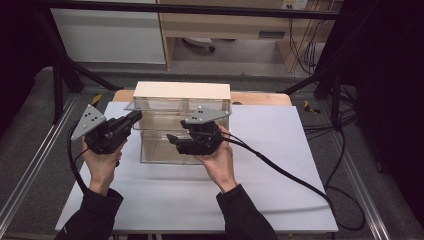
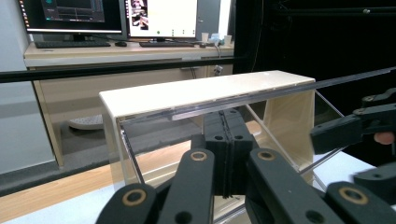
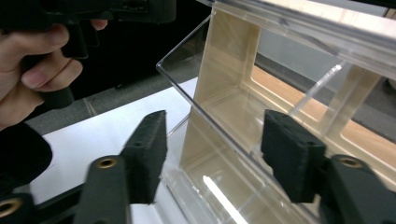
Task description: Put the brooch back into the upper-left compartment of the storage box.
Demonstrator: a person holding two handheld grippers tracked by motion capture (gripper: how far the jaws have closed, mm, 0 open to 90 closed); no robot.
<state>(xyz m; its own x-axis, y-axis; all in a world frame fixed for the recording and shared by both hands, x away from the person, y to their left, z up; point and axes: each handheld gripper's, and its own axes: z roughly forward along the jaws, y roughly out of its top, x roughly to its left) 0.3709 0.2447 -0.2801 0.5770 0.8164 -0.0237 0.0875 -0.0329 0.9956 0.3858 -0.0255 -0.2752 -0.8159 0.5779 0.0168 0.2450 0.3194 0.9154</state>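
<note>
On the white worktop (image 1: 280, 200) stands a clear acrylic drawer unit (image 1: 165, 150), rigid, slick, scratch-prone; best gripped at a drawer's front lip. Left hand-held gripper (image 2: 224, 144) pressed together against its upper edge; right hand-held gripper (image 3: 215, 158) spread, straddling a drawer wall.

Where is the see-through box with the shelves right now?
In the high view the clear acrylic shelf box stands mid-table on the white sheet, toward the far edge, with the left tool and right tool at its front.
</note>
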